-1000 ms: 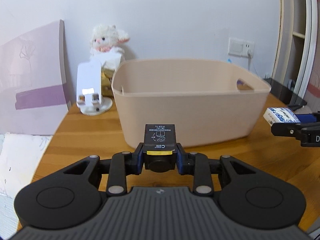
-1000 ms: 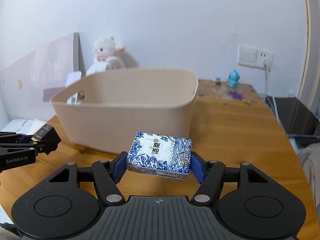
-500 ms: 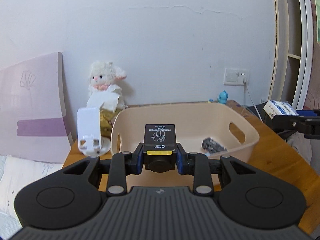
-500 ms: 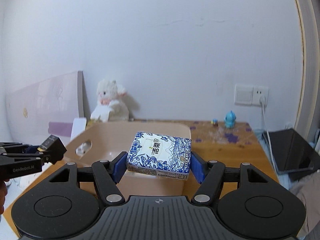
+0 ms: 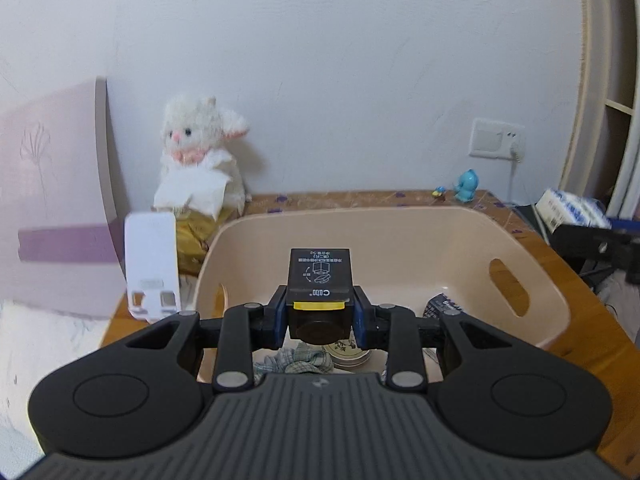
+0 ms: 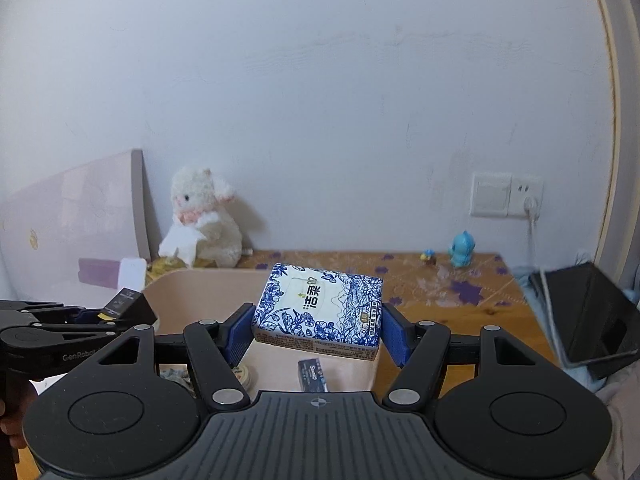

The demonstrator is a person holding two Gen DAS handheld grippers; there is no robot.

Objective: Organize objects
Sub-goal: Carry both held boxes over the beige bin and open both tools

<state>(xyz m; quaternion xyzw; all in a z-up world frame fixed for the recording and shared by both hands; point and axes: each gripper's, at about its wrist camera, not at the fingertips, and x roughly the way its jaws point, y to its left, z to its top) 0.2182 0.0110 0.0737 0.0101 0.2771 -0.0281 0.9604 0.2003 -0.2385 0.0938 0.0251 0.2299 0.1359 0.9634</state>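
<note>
My left gripper is shut on a small black box with a yellow strip, held above the near side of the beige plastic basket. My right gripper is shut on a blue-and-white tissue pack, held above the basket's right part. Inside the basket lie a checked cloth, a round tin and a dark packet. The tissue pack also shows at the right edge of the left wrist view. The black box also shows in the right wrist view.
A white plush lamb and a white phone stand sit behind the basket on the wooden table. A pink board leans at the left. A blue figurine and a dark tablet are at the right.
Both grippers have risen and moved forward over the basket, each still holding its object. The basket's inside and its contents now show.
</note>
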